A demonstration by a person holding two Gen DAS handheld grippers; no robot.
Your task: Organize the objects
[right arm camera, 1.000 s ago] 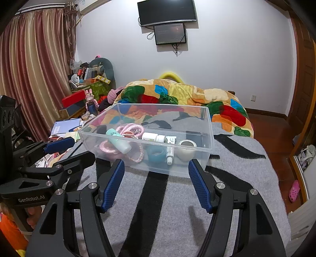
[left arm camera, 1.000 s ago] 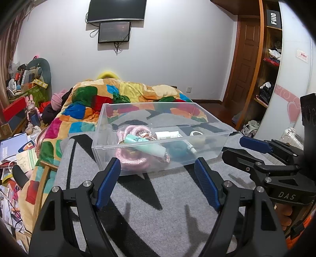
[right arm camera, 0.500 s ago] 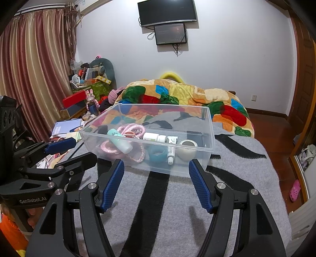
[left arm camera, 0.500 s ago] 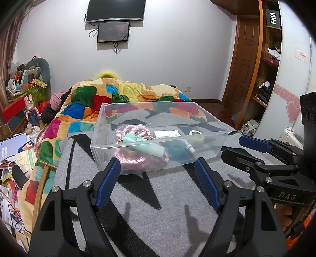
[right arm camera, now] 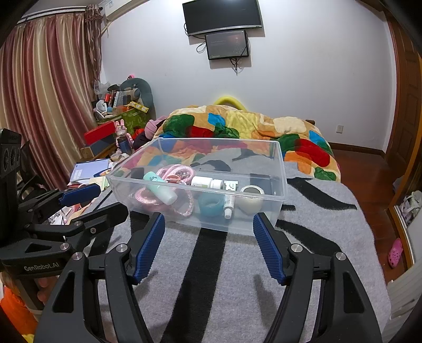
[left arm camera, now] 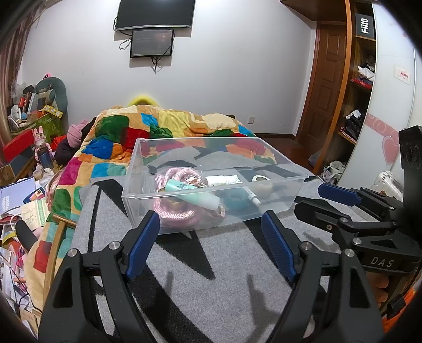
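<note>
- The clear plastic rectangular bin (left arm camera: 211,208) (right arm camera: 200,219) sits on the grey blanket with black stripes (left arm camera: 200,279) (right arm camera: 237,277), straight ahead of both your tools and near their tips without touching them.
- Inside the bin, at its left end, lies a coiled pink braided rope (left arm camera: 174,213) (right arm camera: 147,198); a mint-green tube with a white cap (left arm camera: 195,195) (right arm camera: 161,188) rests across it.
- Toward the middle you have a teal ring-shaped roll (left arm camera: 237,201) (right arm camera: 210,207), a small white tube with a narrow nozzle (left arm camera: 252,196) (right arm camera: 229,204), and behind them a white cylindrical bottle lying on its side (left arm camera: 220,180) (right arm camera: 207,182).
- At the bin's right end sits a beige roll of tape (left arm camera: 261,183) (right arm camera: 250,199).
- Your left gripper (left arm camera: 211,246) hangs over the blanket just short of the bin's near wall, blue-padded jaws spread wide, nothing between them.
- Your right gripper (right arm camera: 209,245) is likewise spread wide and holds nothing; its tips frame the bin's near wall from the front.
- Each tool shows at the edge of the other's view: the right one (left arm camera: 340,208) to the right of the bin, the left one (right arm camera: 87,203) to its left.
- Behind the bin lies a multicoloured patchwork quilt (left arm camera: 126,142) (right arm camera: 237,124).
- Two dark screens (left arm camera: 155,13) (right arm camera: 223,15) hang on the white wall.
</note>
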